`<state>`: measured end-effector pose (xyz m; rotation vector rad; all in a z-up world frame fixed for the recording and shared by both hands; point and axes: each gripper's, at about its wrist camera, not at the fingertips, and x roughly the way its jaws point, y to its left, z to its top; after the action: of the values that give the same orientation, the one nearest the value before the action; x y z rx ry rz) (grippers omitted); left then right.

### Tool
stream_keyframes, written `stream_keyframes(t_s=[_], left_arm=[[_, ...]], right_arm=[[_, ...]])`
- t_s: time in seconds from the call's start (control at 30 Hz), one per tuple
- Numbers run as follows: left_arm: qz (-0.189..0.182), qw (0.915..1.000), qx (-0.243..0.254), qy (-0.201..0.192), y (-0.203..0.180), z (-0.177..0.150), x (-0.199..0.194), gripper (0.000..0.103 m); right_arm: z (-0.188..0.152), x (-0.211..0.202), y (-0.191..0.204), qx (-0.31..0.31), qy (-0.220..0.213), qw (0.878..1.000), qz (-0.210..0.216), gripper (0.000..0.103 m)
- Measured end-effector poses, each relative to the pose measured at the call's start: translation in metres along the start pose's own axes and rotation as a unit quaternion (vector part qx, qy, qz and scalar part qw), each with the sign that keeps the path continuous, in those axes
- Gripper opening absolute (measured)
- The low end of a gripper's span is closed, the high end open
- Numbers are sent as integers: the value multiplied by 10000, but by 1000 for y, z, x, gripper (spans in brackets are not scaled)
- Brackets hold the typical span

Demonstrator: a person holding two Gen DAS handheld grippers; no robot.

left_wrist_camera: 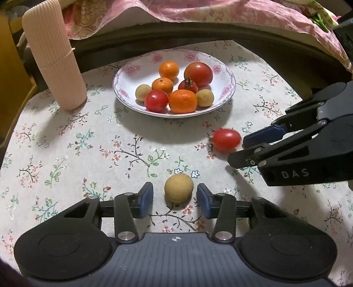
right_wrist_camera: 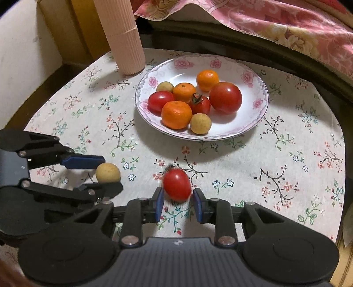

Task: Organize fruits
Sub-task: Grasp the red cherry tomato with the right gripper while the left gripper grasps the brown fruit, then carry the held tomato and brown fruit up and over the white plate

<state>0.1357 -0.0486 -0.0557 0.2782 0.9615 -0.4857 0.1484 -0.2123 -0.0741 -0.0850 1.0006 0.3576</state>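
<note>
A floral white plate (left_wrist_camera: 222, 72) (right_wrist_camera: 249, 64) holds several tomatoes, small oranges and yellow round fruits. A loose yellow round fruit (left_wrist_camera: 178, 187) (right_wrist_camera: 108, 172) lies on the tablecloth between the open fingers of my left gripper (left_wrist_camera: 174, 199) (right_wrist_camera: 103, 170), with gaps on both sides. A loose red tomato (left_wrist_camera: 226, 140) (right_wrist_camera: 177, 184) lies on the cloth just ahead of the open fingers of my right gripper (right_wrist_camera: 178, 204) (left_wrist_camera: 240, 149), and looks motion-blurred. Neither gripper holds anything.
A tall ribbed pink cup stack (left_wrist_camera: 53, 55) (right_wrist_camera: 123, 35) stands at the back left of the plate. Pink patterned fabric (left_wrist_camera: 198, 11) lies behind the table. The dark table edge (left_wrist_camera: 286, 44) curves around the floral cloth (left_wrist_camera: 88, 143).
</note>
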Motion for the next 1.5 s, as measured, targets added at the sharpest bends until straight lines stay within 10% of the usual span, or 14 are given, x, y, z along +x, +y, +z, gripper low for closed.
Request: stream_keyframes(t_s=[0.43,0.8,1.5], left_arm=[[-14,9999,87,-48,-1,0,1,60],[-53,9999,85,-17,-1,1,1,36],[112,9997,-9,-229,-2,14,-1,35]], right_arm=[[10,-3,1,-96,-260,9996,-19,62],[9,5,2,-120,-41,9999,-59,49],[14,-14,1,3,-294,9995,-84,48]])
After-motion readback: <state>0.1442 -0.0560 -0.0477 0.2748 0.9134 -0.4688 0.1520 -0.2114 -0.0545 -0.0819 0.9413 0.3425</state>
